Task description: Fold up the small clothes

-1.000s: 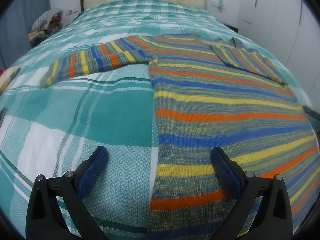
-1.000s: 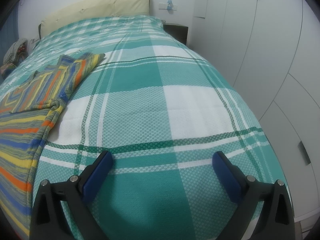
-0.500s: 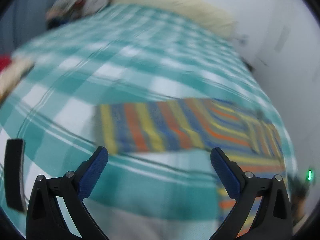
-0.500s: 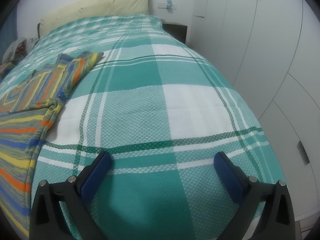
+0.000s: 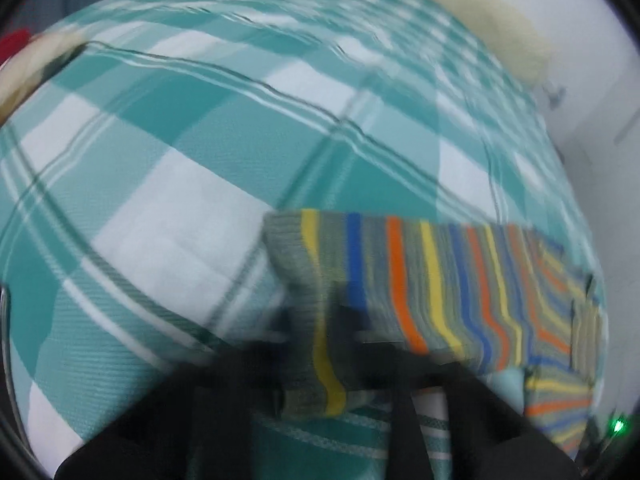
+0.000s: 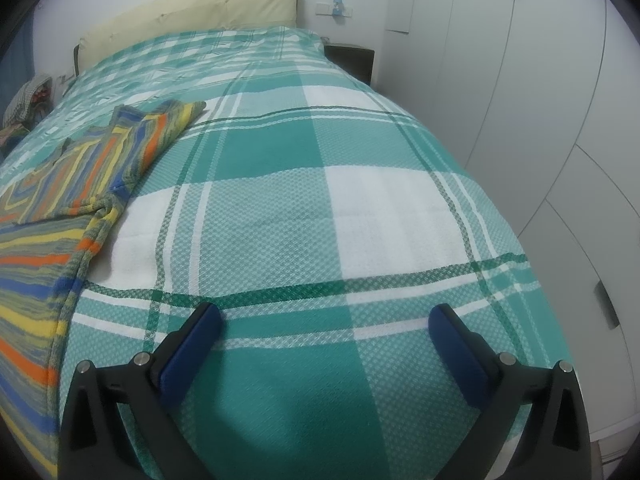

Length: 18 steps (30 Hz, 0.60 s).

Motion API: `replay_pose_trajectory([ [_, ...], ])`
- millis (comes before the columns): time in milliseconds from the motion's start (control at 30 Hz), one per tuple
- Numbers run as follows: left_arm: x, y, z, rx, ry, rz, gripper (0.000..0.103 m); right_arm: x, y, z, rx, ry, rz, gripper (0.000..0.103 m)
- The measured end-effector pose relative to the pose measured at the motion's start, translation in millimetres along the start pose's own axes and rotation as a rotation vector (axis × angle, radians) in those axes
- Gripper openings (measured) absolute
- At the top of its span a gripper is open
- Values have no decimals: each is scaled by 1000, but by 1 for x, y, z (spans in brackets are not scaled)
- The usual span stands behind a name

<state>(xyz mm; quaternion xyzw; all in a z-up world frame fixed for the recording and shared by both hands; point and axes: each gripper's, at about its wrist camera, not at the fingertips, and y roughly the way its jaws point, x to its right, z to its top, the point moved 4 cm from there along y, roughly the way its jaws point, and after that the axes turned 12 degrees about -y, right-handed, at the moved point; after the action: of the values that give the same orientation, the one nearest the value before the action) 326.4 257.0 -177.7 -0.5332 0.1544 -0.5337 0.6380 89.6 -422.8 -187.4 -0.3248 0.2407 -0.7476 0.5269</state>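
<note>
Left claw (image 5: pixel 320 340) clamped on sleeve (image 5: pixel 400 280) cuff; sleeve's length runs rightward toward sweater (image 6: pixel 40 260) body; right claw (image 6: pixel 324 336) gaping, empty, well apart.

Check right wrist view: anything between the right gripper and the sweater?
Nothing: only bare plaid bedspread lies between the open right gripper and the sweater.

Soft, even indoor light fell on both views. The left wrist view was smeared by motion blur, its foreground barely legible. The right wrist view was sharp. Both bulged fisheye-fashion, with dark vignetted corners.
</note>
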Motion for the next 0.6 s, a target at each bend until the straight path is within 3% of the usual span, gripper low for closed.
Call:
replay_pose_trajectory([
  [167, 32, -34, 12, 68, 59, 36, 2, -2, 0, 0, -7, -11, -18, 103],
  [333, 144, -86, -1, 79, 267, -62, 2, -3, -1, 0, -11, -14, -23, 103],
  [433, 237, -100, -35, 66, 411, -148, 2, -5, 0, 0, -16, -17, -29, 103],
  [600, 346, -81, -109, 38, 558, -260, 5, -5, 0, 0, -17, -14, -24, 103],
])
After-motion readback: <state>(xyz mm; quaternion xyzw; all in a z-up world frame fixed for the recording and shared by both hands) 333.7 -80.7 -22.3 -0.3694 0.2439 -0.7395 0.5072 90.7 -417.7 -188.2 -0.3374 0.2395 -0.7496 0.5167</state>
